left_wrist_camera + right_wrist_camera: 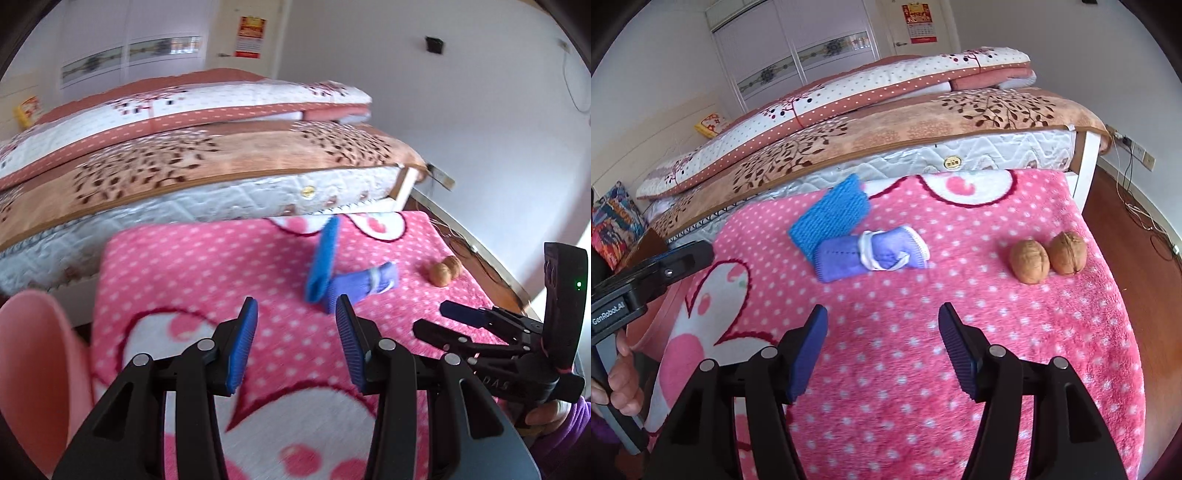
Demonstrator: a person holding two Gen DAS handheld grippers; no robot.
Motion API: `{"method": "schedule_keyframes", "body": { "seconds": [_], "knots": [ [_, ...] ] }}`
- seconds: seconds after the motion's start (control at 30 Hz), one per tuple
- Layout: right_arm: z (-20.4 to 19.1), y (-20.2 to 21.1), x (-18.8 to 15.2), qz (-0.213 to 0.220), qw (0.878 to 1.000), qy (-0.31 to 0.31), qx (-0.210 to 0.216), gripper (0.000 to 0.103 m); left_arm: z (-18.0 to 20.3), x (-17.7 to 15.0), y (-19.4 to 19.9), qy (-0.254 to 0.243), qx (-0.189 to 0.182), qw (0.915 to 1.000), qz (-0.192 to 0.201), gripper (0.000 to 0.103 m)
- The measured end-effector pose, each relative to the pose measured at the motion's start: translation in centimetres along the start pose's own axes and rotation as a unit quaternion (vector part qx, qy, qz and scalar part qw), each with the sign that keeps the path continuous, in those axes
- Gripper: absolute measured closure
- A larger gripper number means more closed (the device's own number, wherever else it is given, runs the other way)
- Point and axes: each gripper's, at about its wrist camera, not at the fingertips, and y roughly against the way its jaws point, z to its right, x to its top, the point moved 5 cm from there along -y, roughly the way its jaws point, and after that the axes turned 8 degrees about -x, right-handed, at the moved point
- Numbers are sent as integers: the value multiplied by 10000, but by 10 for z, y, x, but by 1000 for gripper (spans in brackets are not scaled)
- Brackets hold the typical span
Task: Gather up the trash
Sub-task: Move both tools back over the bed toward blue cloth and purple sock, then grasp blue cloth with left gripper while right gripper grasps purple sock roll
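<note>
left wrist view: the left gripper (297,310) hangs over a pink polka-dot blanket (184,266), its blue-padded jaws spread apart with nothing between them. just past the tips lie a blue knitted cloth (323,258) and a purple rolled cloth (369,282), the two touching each other. further right on the blanket sit two walnuts (447,273), side by side and touching. the right gripper (439,317) reaches in from the right edge, held by a hand (546,417) in a purple sleeve; its jaws are parted and hold nothing. a pink rounded object (37,369) fills the lower left corner, too blurred to tell what it is. behind the blanket stands a bed (221,166) with a brown leaf-patterned cover.

right wrist view: the right gripper (882,317) is released, jaws wide over bare blanket (997,369), gripping nothing. ahead and a little left lie the blue knitted cloth (831,216) and the purple rolled cloth (871,254), which overlaps the blue one's near edge. the two walnuts (1047,256) rest to the right, well apart from the cloths. at the left edge the left gripper (698,253) shows from the side, held by a hand (620,384); from this side its opening cannot be told.
</note>
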Motion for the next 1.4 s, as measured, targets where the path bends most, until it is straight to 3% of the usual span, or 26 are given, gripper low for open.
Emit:
{"method": "schedule_keyframes", "body": {
  "seconds": [0.2, 0.43, 0.47, 0.5, 0.57, 0.6, 0.9, 1.2, 1.4],
  "knots": [
    [13, -9, 10, -84, 9996, -214, 159, 41, 15, 12, -45, -232, 15, 9994, -254, 59],
    [20, -27, 34, -137, 9984, -339, 433, 39, 6, 17, -82, -65, 85, 9989, -452, 59],
    [20, -31, 38, -152, 9982, -307, 493, 39, 6, 17, -85, -49, 61, 9989, -461, 62],
    [19, -34, 41, -159, 9981, -263, 530, 38, 5, 17, -87, -56, 52, 9989, -468, 74],
    [16, -43, 46, -134, 9983, -87, 564, 37, 2, 16, -90, -55, 63, 9986, -528, 86],
    [15, -47, 49, -144, 9982, -39, 574, 37, 0, 15, -90, -12, 63, 9986, -528, 95],
    [8, -84, 48, -714, 9917, 170, 1051, 32, -12, 10, -65, 86, 161, 9994, -292, 96],
    [-28, -41, 25, -626, 9848, 497, 1542, 32, -9, 9, -39, 105, 152, 9998, -72, 96],
    [-60, -18, -4, -922, 9734, 642, 1997, 32, -13, 7, -16, 153, 177, 9997, 86, 96]
  ]
}}
